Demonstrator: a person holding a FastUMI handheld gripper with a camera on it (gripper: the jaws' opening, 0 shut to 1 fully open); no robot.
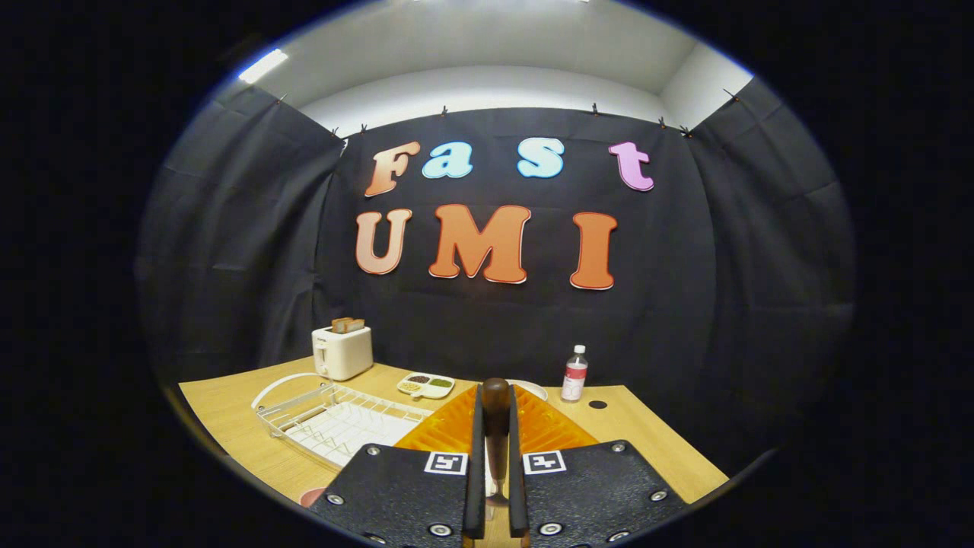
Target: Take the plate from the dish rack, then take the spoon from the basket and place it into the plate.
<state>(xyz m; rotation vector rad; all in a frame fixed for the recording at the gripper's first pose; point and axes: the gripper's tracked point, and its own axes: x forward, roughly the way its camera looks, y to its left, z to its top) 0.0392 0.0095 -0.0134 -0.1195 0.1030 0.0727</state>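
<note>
Gripper: at the bottom centre of the frame we see our gripper [495, 457] with its two fingers pressed in on the spoon, pinching its handle from both sides.
Spoon: the spoon [495, 426] stands upright between the fingers, its dark brown wooden handle end rising just above them; the lower part is lost in the narrow gap, and we cannot make out the bowl clearly.
Plate: a thin white rim of the plate [533, 387] shows just beyond the fingers, right of the spoon's top; most of it is hidden behind the gripper.
Dish rack: the white wire dish rack [335, 422] lies on the worktop at the lower left, beside the left finger.
Worktop: the light wooden worktop [654, 441] spreads across the lower part of the frame.
Toaster: a white toaster [342, 352] with bread slices in it stands at the worktop's far left.
Small dish: a white divided dish [426, 385] sits between toaster and spoon.
Bottle: a small bottle [574, 373] stands right of centre, near the back edge.
</note>
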